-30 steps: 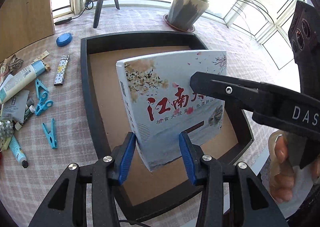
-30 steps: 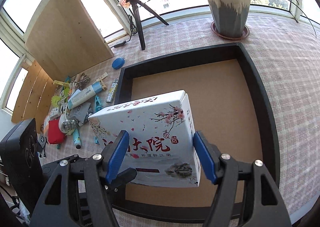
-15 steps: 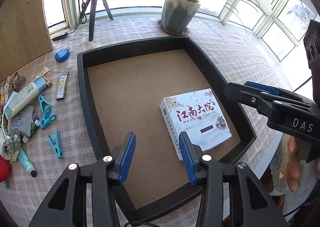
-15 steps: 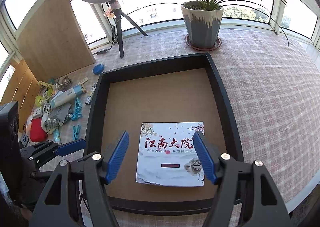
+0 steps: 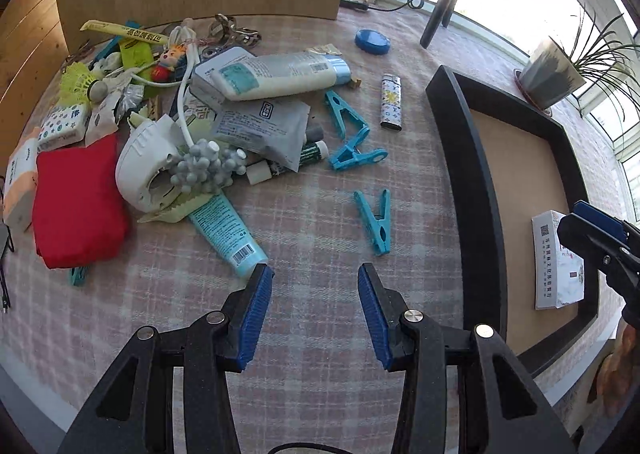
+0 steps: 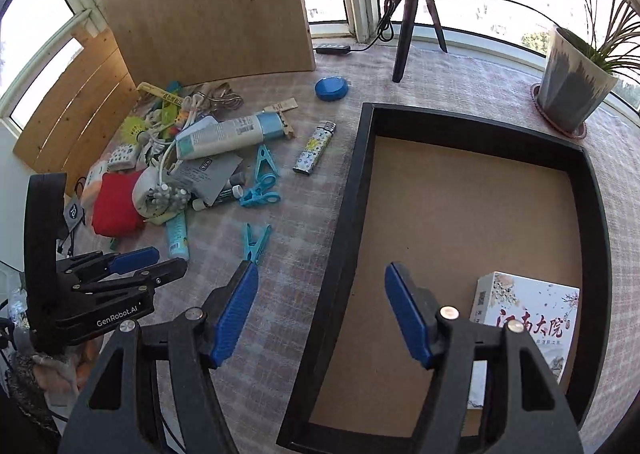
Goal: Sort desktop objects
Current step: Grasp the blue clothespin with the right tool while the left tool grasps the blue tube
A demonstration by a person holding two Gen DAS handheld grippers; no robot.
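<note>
A white flowered box [image 6: 532,326] lies flat in the near right corner of the black tray [image 6: 344,213]; it also shows in the left wrist view [image 5: 554,258]. My left gripper [image 5: 314,286] is open and empty above the checked cloth, just near of a blue clothes peg [image 5: 376,219] and a turquoise tube [image 5: 226,230]. My right gripper [image 6: 320,294] is open and empty above the tray's left wall. A pile of small objects [image 5: 180,113] lies to the left.
A lighter [image 6: 314,147], a white tube [image 6: 224,135], two more blue pegs [image 6: 260,181], a blue round lid [image 6: 331,89] and a red pouch [image 5: 76,201] lie on the cloth. A tripod [image 6: 414,13], a plant pot [image 6: 576,81] and a wooden board [image 6: 208,9] stand behind.
Both grippers let go of the white box, which now lies flat in the tray. Both have swung left, the left one over to the pile of loose objects.
</note>
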